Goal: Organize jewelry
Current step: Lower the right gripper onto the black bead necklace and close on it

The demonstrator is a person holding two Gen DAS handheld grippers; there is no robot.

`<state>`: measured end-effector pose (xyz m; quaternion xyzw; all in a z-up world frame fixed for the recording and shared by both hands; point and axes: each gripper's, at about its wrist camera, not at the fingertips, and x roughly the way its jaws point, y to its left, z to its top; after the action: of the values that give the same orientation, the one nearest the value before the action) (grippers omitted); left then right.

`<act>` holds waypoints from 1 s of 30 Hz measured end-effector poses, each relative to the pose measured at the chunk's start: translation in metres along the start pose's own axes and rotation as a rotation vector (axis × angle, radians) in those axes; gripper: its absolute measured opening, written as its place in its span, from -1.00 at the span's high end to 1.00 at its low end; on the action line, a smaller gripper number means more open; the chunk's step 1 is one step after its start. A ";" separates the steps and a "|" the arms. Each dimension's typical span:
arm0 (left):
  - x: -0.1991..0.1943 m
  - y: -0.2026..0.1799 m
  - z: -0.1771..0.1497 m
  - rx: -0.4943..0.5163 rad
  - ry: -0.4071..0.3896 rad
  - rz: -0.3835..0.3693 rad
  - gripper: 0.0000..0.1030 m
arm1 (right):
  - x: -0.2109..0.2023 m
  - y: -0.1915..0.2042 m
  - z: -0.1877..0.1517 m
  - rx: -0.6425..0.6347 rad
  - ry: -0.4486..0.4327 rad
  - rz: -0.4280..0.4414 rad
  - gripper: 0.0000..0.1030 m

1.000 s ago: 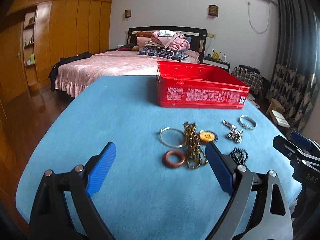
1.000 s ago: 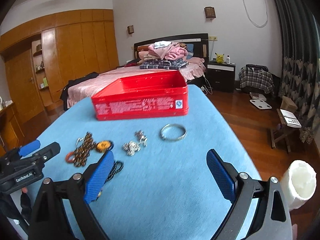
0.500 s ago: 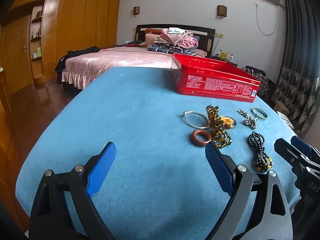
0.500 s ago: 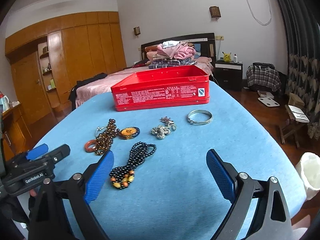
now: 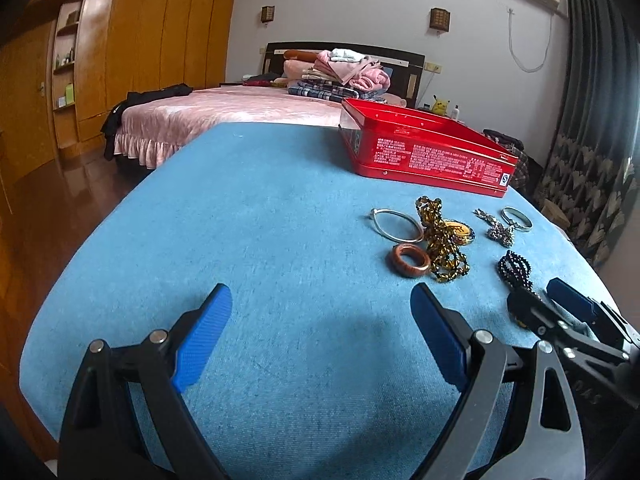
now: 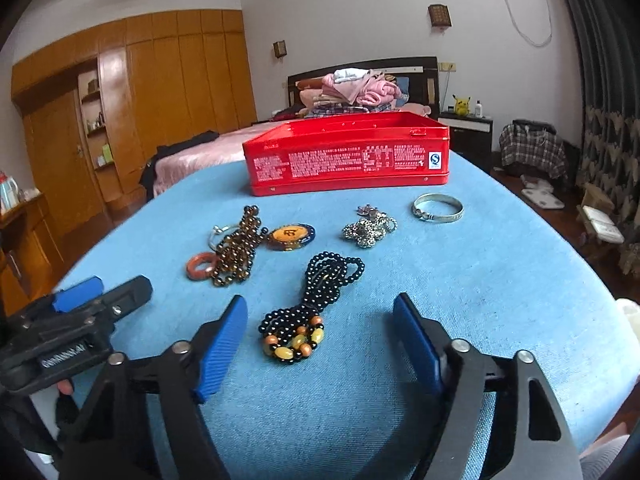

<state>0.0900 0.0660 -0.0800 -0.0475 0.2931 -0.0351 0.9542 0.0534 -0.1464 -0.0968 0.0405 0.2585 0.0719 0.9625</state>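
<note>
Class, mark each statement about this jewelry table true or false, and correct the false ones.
1. The open red metal tin stands on the blue tablecloth. True.
2. The right gripper is clamped on the black bead necklace. False: it is open, with the necklace lying between its fingers.
3. The silver bangle lies inside the tin. False: it lies on the cloth in front of it.
4. The left gripper is open and holds nothing. True.
</note>
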 end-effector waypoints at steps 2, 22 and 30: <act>0.000 0.000 0.000 -0.005 -0.001 -0.004 -0.71 | 0.002 0.000 0.000 -0.023 0.008 -0.016 -0.25; 0.003 -0.012 -0.002 0.022 0.006 -0.028 -0.71 | 0.018 -0.017 0.011 -0.041 0.013 0.056 0.25; 0.002 -0.021 0.001 0.036 0.003 -0.039 -0.71 | 0.019 -0.014 0.010 -0.075 0.015 0.027 0.53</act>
<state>0.0918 0.0446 -0.0781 -0.0359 0.2931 -0.0593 0.9536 0.0770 -0.1579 -0.0990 0.0075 0.2621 0.0947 0.9603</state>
